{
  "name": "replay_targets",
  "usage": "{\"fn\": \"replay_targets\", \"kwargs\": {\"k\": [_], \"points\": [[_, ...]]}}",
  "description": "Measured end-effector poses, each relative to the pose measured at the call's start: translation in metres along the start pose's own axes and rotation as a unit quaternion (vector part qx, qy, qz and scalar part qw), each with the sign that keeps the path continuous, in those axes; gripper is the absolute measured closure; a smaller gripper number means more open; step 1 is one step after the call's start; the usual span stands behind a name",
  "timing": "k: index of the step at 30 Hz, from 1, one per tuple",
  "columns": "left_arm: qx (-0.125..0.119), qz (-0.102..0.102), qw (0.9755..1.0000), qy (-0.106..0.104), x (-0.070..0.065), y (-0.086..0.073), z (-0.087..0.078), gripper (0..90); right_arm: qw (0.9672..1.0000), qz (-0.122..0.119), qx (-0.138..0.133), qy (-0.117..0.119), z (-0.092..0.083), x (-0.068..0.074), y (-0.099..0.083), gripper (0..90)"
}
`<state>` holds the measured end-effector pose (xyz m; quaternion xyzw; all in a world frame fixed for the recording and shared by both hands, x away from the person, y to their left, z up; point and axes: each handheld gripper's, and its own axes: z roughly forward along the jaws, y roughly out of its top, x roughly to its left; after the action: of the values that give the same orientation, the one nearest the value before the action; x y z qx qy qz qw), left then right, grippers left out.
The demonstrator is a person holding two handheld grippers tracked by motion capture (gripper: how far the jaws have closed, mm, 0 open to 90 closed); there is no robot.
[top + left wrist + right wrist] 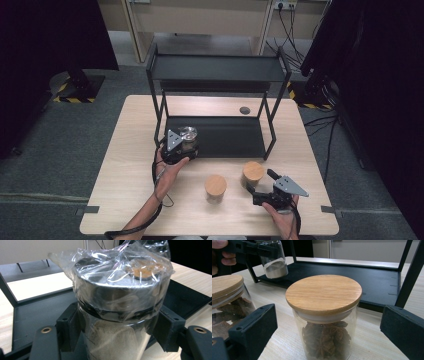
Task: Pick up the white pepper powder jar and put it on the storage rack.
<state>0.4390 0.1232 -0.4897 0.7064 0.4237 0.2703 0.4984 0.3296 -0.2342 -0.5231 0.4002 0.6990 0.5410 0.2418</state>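
Observation:
My left gripper (184, 142) is shut on a glass shaker jar (117, 290) with a metal cap under crinkled plastic wrap and pale powder inside. It holds the jar upright just above the front left corner of the black rack's lower shelf (225, 137). In the right gripper view the same shaker jar (273, 260) hangs at the top left. My right gripper (259, 183) is open near the table's front right. Between its jaws stands a wooden-lidded glass jar of star anise (323, 293), with a gap on both sides. That jar (252, 172) rests on the table.
A second wooden-lidded jar (215, 186) stands left of the first, also seen at the left edge as a jar (225, 295) with dark spice. The two-tier black rack (217, 67) fills the table's back half. A round grommet (244, 110) sits behind the lower shelf.

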Motion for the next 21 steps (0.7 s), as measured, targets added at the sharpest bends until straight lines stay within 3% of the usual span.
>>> {"fn": "replay_targets", "kwargs": {"k": [21], "points": [[0.001,-0.001,0.9998,0.019,0.003,0.006,0.016,31.4,1.0000,-0.001,0.000,0.000,0.000,0.000,0.000,1.4]]}}
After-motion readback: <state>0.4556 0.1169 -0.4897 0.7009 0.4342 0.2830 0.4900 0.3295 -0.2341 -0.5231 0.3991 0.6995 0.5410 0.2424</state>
